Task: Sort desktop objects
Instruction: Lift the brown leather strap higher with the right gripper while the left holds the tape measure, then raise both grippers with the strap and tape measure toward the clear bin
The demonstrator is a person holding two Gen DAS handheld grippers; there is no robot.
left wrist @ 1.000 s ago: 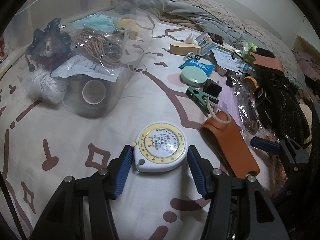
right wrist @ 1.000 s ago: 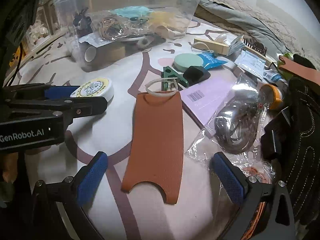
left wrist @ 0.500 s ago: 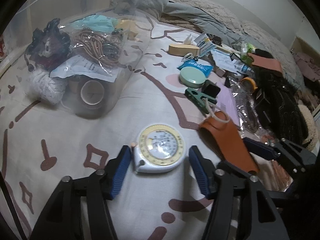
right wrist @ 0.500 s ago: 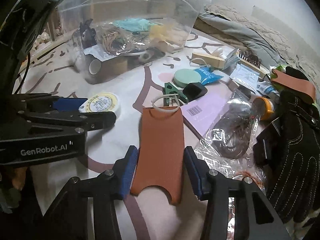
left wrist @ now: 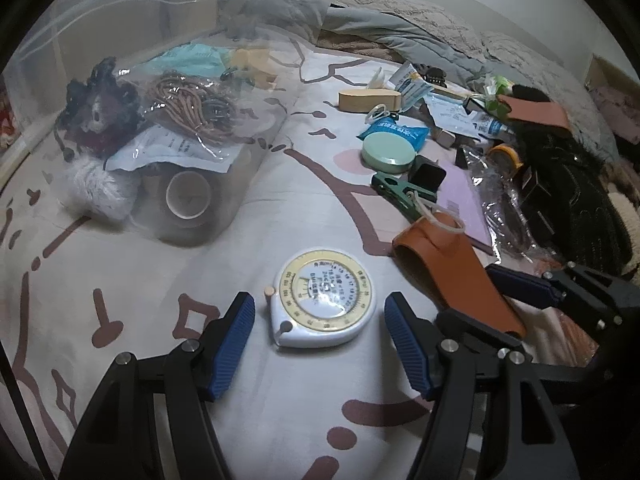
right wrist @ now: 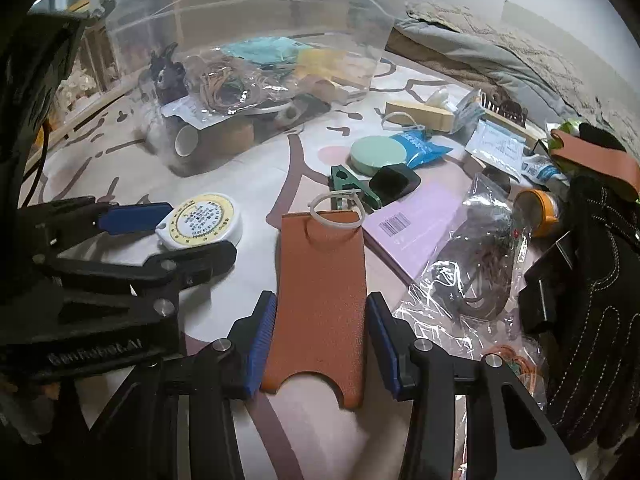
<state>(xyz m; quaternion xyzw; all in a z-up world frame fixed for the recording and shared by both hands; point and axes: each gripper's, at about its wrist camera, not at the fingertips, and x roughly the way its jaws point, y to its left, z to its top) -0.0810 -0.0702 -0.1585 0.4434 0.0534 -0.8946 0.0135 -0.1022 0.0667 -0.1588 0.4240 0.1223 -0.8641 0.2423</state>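
Tape measure (left wrist: 324, 304), round, white with a yellow dial, lies flat on the patterned bed sheet (left wrist: 132, 280) between the left gripper (left wrist: 320, 336) jaws; jaws are opening, pads clear of it on both sides. Right gripper (right wrist: 320, 336) jaws are closing around the orange leather tag (right wrist: 320, 296), pads at its long edges; firm contact cannot be told. Clear plastic bin (right wrist: 240, 52) with sorted items sits beyond.
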